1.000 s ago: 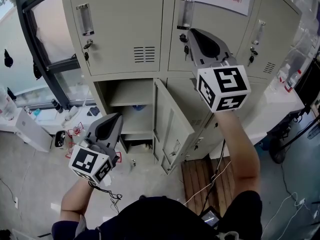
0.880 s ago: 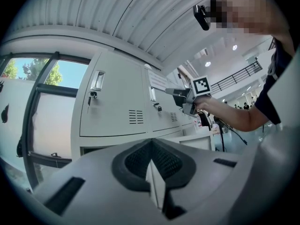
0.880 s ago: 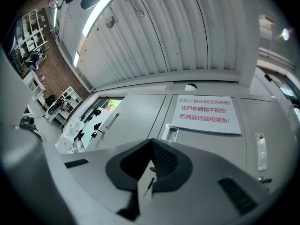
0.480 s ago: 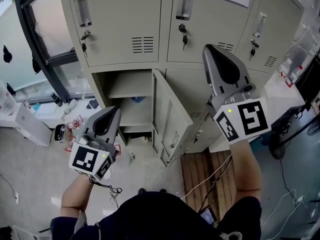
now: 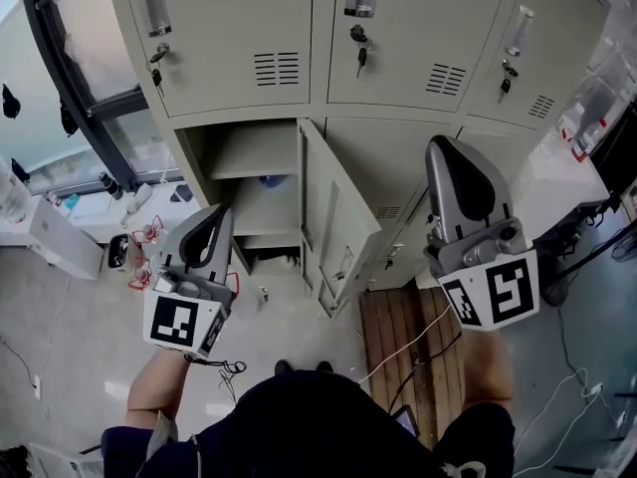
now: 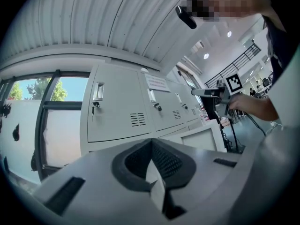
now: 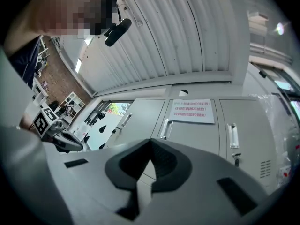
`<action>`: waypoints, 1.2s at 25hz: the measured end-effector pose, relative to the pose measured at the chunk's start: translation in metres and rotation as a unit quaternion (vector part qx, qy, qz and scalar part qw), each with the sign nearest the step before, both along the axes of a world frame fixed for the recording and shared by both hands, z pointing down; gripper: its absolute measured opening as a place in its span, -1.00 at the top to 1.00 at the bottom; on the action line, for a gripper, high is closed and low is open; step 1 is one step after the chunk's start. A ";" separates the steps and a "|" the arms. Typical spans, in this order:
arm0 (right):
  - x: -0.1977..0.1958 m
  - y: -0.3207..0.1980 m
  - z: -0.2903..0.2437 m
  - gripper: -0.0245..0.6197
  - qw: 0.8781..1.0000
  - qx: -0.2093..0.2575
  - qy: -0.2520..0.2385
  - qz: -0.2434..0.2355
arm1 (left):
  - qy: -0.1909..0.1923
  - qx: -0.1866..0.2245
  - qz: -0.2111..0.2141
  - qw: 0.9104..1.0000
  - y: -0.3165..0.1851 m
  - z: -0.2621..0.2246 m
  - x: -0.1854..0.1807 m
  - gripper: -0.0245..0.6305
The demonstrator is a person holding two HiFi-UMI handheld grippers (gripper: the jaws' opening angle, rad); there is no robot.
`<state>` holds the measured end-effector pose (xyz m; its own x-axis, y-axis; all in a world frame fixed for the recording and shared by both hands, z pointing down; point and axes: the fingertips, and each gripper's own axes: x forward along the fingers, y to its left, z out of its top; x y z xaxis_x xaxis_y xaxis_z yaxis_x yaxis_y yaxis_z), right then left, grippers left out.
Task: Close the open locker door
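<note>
Holding both grippers off the lockers, you have the left gripper (image 5: 223,217) clenched on nothing, its fingers meeting tip to tip, and the right gripper (image 5: 450,149) likewise closed and empty. The open locker door (image 5: 336,219) stands between them, to the right of your left fingers and to the left of your right fingers, touching neither. It juts out from the lower compartment (image 5: 254,182), which gapes just beyond your left fingertips. The upper locker doors (image 5: 239,38) above both fingertips are shut, with keys (image 5: 359,58) hanging in their locks.

Bright even daylight from the window (image 6: 63,130), soft shadows, fisheye bending at edges, sharp focus
</note>
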<state>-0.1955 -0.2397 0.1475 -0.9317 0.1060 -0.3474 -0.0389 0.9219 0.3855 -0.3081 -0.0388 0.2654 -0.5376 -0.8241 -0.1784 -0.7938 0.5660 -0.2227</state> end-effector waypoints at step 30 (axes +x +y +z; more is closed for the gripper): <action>0.033 -0.040 0.170 0.94 0.984 -0.110 0.104 0.098 | -0.014 -0.035 -0.102 0.994 0.028 0.061 -0.002 0.92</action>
<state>-0.1629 -0.2794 0.3176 -0.9800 -0.1399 -0.1414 -0.1663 0.9663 0.1967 -0.3097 -0.0110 0.3267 -0.6903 -0.7096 -0.1415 -0.6575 0.6968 -0.2866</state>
